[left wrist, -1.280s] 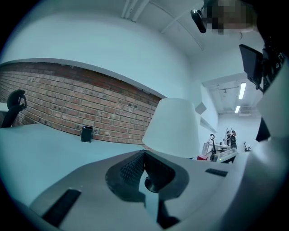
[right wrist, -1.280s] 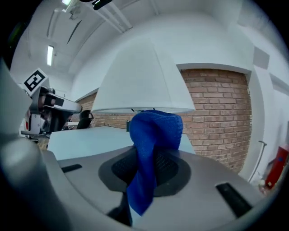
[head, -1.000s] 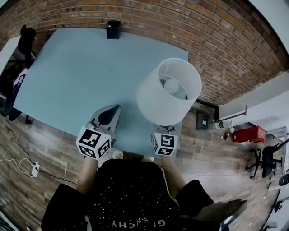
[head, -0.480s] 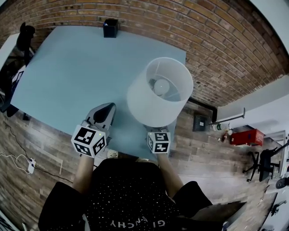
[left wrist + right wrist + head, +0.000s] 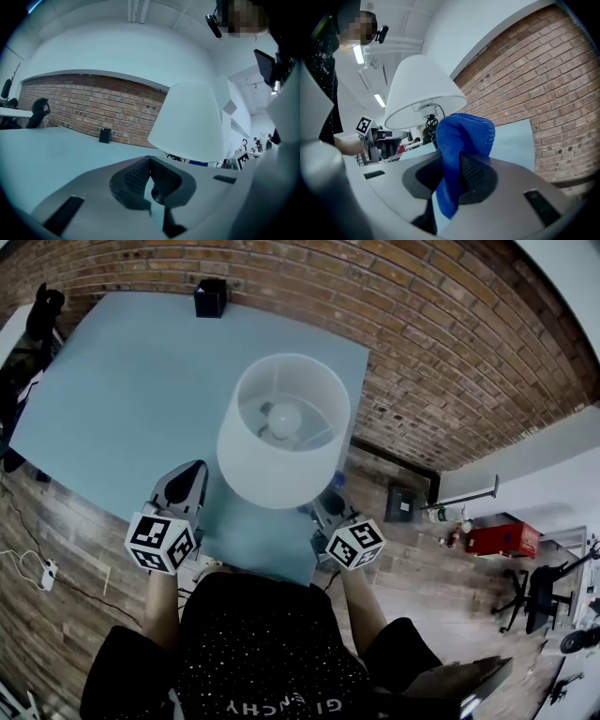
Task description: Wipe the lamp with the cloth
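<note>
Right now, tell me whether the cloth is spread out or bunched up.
Bunched up: the blue cloth is clamped in the right hand-held gripper, folded into a lump above the jaws, a tail hanging below.

A pale blue table (image 5: 112,381) stands against a brick wall (image 5: 450,352). A white lamp (image 5: 281,442) stands near its right front corner; a small black box (image 5: 209,298) sits at the far edge.
</note>
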Motion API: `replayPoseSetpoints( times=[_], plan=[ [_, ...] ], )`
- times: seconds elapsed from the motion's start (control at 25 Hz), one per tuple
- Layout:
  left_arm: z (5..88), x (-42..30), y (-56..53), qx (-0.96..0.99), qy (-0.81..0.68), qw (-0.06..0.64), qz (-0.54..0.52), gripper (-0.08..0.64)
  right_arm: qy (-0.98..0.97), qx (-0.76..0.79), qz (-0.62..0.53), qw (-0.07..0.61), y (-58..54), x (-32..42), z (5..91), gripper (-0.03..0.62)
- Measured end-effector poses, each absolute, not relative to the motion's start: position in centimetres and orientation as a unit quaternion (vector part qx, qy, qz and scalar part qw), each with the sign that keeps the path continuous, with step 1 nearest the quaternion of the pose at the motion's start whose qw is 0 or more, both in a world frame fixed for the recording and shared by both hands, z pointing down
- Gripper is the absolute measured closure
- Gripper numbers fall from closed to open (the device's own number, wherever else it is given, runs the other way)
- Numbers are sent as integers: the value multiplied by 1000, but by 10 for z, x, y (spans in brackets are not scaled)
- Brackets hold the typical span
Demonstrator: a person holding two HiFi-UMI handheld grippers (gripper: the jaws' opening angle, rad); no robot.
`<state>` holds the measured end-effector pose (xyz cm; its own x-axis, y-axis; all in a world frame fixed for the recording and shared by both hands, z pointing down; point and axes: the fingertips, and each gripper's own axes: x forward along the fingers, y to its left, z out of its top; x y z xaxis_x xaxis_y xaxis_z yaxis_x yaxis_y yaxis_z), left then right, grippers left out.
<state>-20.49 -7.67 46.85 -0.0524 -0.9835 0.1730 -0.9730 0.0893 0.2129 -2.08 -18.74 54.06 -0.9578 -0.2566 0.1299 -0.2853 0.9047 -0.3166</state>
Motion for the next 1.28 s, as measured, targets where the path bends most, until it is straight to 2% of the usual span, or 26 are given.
replayPoseSetpoints(
  times=[0.24, 0.52, 0.8, 1.12, 1.28],
  plan=[
    [468, -201, -64, 617, -774, 138, -20, 551, -976, 17, 217, -17, -225, -46, 527, 518],
    [475, -195, -41, 568, -809, 148, -11, 551, -972, -80, 223, 8, -223, -85, 543, 518],
    [482, -192, -33, 555, -818, 150, -8, 551, -973, -73, 185, 113, -216, -94, 578, 518],
    [472, -185, -46, 576, -805, 140, -7, 551, -948, -28, 195, 249, -222, -93, 603, 518],
    [467, -188, -48, 581, -803, 130, -7, 551, -935, 27, 235, 265, -231, -64, 601, 518]
  ],
)
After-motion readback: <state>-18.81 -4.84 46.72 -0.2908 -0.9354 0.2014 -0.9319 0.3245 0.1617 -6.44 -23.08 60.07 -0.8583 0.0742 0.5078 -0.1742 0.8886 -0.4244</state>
